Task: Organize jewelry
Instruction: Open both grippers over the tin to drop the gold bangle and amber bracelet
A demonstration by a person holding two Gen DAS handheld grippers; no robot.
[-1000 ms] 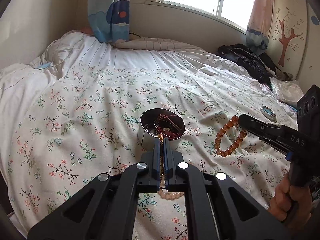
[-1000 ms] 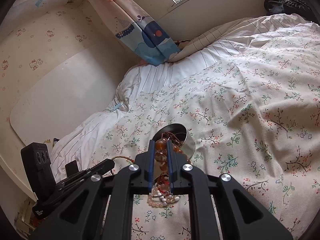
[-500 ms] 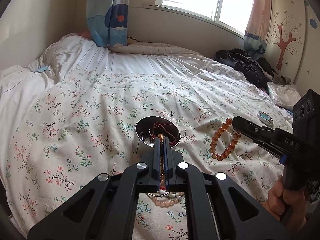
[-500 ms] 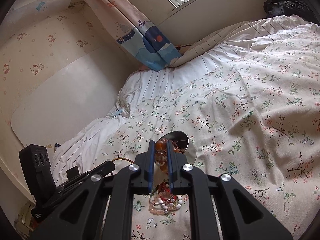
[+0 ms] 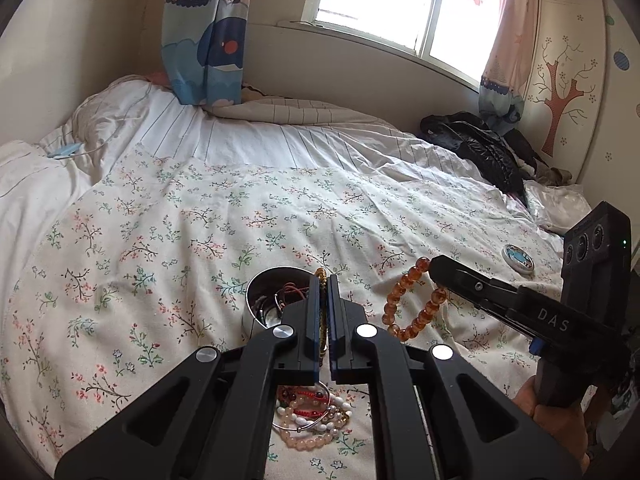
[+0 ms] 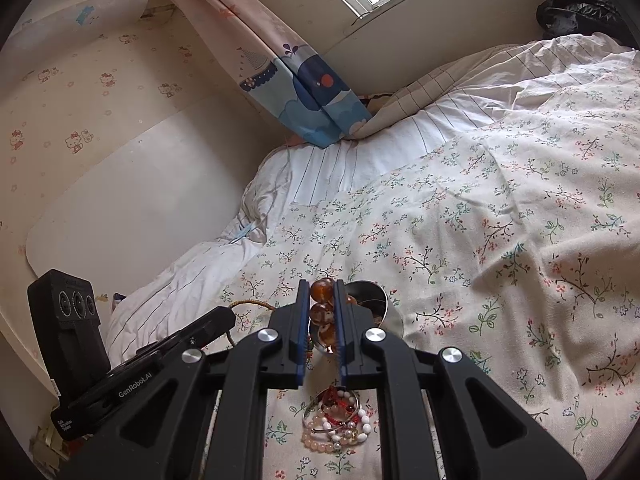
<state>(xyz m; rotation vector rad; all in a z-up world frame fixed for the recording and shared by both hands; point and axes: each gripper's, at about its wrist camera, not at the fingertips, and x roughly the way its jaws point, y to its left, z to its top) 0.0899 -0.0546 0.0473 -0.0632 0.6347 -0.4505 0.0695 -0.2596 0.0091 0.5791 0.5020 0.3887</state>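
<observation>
Both tongs are clenched on jewelry above the flowered bedspread (image 5: 168,240). Pinched nearly flat between the left gripper (image 5: 323,280), a thin golden braided cord bracelet (image 5: 321,312) runs edge-on between its blue-lined pads, its top poking out past the tips; from the right wrist view the same cord loops out of that gripper's tip (image 6: 248,302). Clamped in the right gripper (image 6: 322,285) is a bracelet of round amber glass beads (image 6: 322,312), three beads stacked between the pads; from the left wrist view the rest of its ring hangs free below the tips (image 5: 412,300).

Just beyond both sets of tips sits a round shiny metal tin (image 5: 256,304) on the spread, holding red cord and dark bangles. Beneath the tongs, nearer the cameras, lies a small heap of pale pink bead, white bead and red cord bracelets (image 6: 340,420). Far to the right of the left gripper, a small round lid with a blue picture (image 5: 518,257) lies flat. A person's hand (image 5: 556,420) grips the right tool's handle.
</observation>
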